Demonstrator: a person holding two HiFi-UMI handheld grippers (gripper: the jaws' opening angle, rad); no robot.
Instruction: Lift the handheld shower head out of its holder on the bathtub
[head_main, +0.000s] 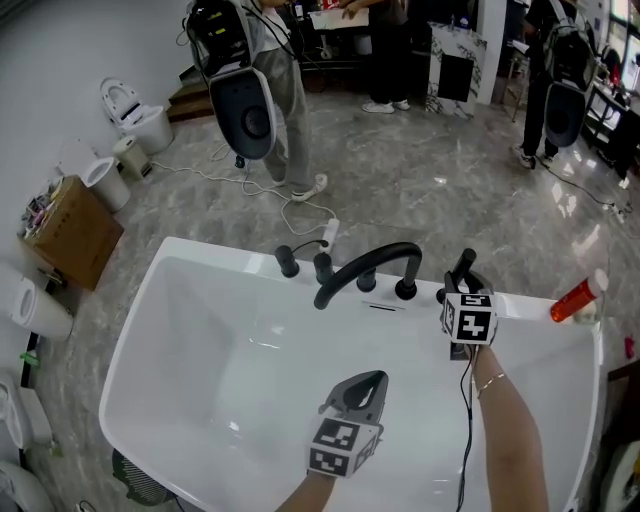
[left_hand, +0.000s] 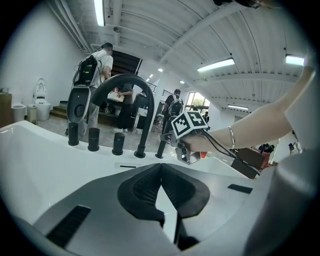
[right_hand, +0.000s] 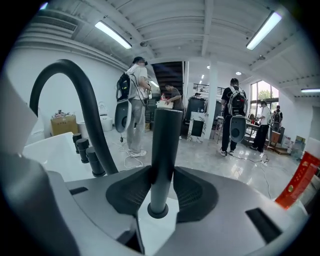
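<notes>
1. While the black cylindrical handheld shower head (right_hand: 165, 145) stands upright in its round black holder (right_hand: 158, 211) on the rim of the glossy white bathtub (head_main: 200, 252), the right gripper (right_hand: 161, 175) has its ribbed pads closed on the stem from both sides, just above the holder. How hard they press cannot be read. If the grip is light, the smooth stem may slide through the pads on the lift.
2. A pull that is off vertical would likely bind the stem in the holder or lever against it. The lift should run straight up along the stem.
3. No hose shows in any view; it probably runs below the deck. Drag from it could tug the shower head back down or twist it between the pads.
4. The black curved gooseneck spout (head_main: 365, 262) stands near, on the left-hand side of the right gripper. A sideways swing once the stem clears could strike it. The orange-red bottle (head_main: 578, 296) on the rim on the other side could be toppled the same way.
5. The left gripper (head_main: 372, 380) hangs over the tub basin, jaws together with nothing in them, well apart from the shower head. It offers no backup, so a slip would probably drop the shower head into the tub.
</notes>
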